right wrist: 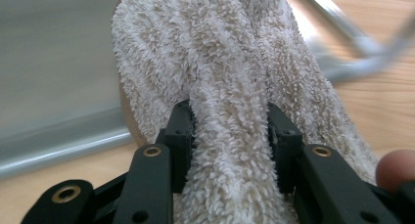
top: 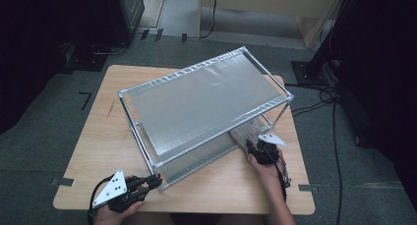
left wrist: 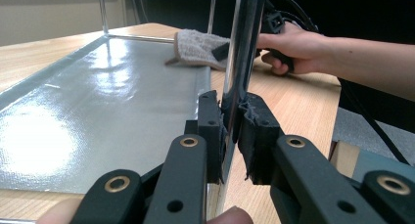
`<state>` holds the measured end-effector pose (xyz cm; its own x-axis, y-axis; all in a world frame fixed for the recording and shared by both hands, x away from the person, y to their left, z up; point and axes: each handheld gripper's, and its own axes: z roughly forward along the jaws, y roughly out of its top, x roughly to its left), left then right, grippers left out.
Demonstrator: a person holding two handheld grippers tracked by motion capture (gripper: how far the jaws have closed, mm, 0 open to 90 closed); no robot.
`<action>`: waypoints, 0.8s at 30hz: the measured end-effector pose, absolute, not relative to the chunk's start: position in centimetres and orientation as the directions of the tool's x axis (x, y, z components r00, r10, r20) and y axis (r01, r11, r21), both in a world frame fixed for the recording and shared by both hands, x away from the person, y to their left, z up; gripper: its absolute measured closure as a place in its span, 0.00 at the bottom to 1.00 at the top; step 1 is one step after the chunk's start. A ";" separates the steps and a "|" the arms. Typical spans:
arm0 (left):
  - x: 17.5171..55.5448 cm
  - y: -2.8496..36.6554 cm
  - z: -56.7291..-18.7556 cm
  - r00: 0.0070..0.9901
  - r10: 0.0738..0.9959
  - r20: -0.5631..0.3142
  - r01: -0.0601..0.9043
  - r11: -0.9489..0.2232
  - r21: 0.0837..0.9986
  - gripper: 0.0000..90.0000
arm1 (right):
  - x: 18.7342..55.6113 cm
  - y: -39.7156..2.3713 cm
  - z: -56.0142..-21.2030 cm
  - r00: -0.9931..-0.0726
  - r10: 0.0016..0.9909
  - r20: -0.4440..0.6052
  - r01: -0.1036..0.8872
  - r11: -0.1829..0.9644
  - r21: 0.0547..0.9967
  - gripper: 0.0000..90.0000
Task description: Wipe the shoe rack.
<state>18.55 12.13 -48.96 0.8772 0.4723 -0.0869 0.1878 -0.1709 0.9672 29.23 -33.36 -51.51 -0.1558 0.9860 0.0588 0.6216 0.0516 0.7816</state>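
Bench: light wooden top [top: 93, 136], bare around the rack, set on grey carpet [top: 39, 151] with black cables trailing at the right.
Room: dim — dark equipment at both sides, a pale wooden panel [top: 275, 4] at the back.
Rack: a two-tier metal shelf rack [top: 206, 95] with glossy grey liners (the lower liner catches the light in the left gripper view), standing askew on the bench.
Left gripper [top: 153, 182]: fingers clamped on the rack's near corner post [left wrist: 240, 62].
Right gripper [top: 253, 147]: fingers pinched on a fold of the towel.
Towel: a beige terry towel [right wrist: 230, 77] — lying on the lower shelf's right end, at its edge.
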 end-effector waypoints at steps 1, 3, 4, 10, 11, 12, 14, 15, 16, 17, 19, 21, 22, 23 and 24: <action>18.6 12.1 -49.0 0.877 0.473 -0.086 0.187 -0.171 0.967 0.90 | 29.5 -34.0 -51.5 -0.129 0.990 0.056 0.622 0.037 0.782 0.70; 18.6 12.1 -49.0 0.877 0.472 -0.087 0.188 -0.170 0.967 0.90 | 29.8 -35.0 -51.6 -0.095 0.994 0.051 0.620 0.019 0.784 0.70; 18.6 12.1 -49.0 0.877 0.472 -0.088 0.189 -0.169 0.967 0.89 | 29.9 -35.5 -51.6 -0.082 0.995 0.059 0.619 0.005 0.786 0.70; 18.5 12.2 -49.0 0.877 0.473 -0.088 0.189 -0.170 0.967 0.89 | 29.9 -36.8 -51.5 -0.042 0.996 0.074 0.619 -0.032 0.785 0.70; 18.5 12.2 -49.0 0.877 0.474 -0.086 0.188 -0.172 0.967 0.90 | 29.9 -37.0 -51.4 -0.036 0.997 0.067 0.616 -0.030 0.787 0.70; 18.5 12.2 -48.9 0.876 0.475 -0.083 0.186 -0.174 0.967 0.90 | 29.8 -37.1 -51.3 -0.020 0.997 0.073 0.616 -0.045 0.787 0.70; 18.5 12.4 -48.9 0.877 0.473 -0.081 0.185 -0.177 0.967 0.90 | 29.7 -37.5 -51.2 -0.008 0.997 0.072 0.612 -0.052 0.789 0.70; 18.5 12.4 -48.9 0.877 0.473 -0.082 0.186 -0.177 0.966 0.90 | 29.6 -37.7 -51.2 -0.002 0.998 0.071 0.609 -0.055 0.791 0.70; 18.5 12.5 -48.9 0.877 0.472 -0.087 0.190 -0.175 0.966 0.89 | 29.5 -38.0 -51.2 0.000 0.998 0.071 0.610 -0.056 0.791 0.70; 18.5 12.6 -48.9 0.879 0.468 -0.094 0.195 -0.173 0.965 0.89 | 29.4 -38.1 -51.2 0.012 0.997 0.082 0.611 -0.072 0.789 0.70; 18.5 12.8 -48.9 0.880 0.464 -0.103 0.202 -0.169 0.965 0.89 | 29.3 -38.3 -51.3 0.012 0.997 0.079 0.612 -0.070 0.787 0.70; 18.5 13.0 -48.9 0.882 0.460 -0.104 0.204 -0.173 0.964 0.89 | 29.1 -38.4 -51.3 0.010 0.997 0.078 0.612 -0.067 0.788 0.70; 18.5 13.1 -48.9 0.882 0.459 -0.107 0.206 -0.171 0.963 0.89 | 29.1 -38.4 -51.2 0.012 0.997 0.077 0.614 -0.068 0.786 0.70; 18.6 13.2 -48.9 0.882 0.459 -0.105 0.204 -0.174 0.963 0.89 | 29.0 -38.4 -51.1 0.018 0.997 0.077 0.610 -0.072 0.789 0.70; 18.6 13.2 -48.9 0.883 0.458 -0.106 0.205 -0.174 0.963 0.89 | 29.0 -38.5 -51.0 0.021 0.997 0.079 0.606 -0.076 0.792 0.70</action>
<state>18.56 13.22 -48.90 0.8826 0.4580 -0.1056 0.2055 -0.1739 0.9631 28.98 -38.46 -50.95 0.0213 0.9966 0.0793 0.6056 -0.0760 0.7922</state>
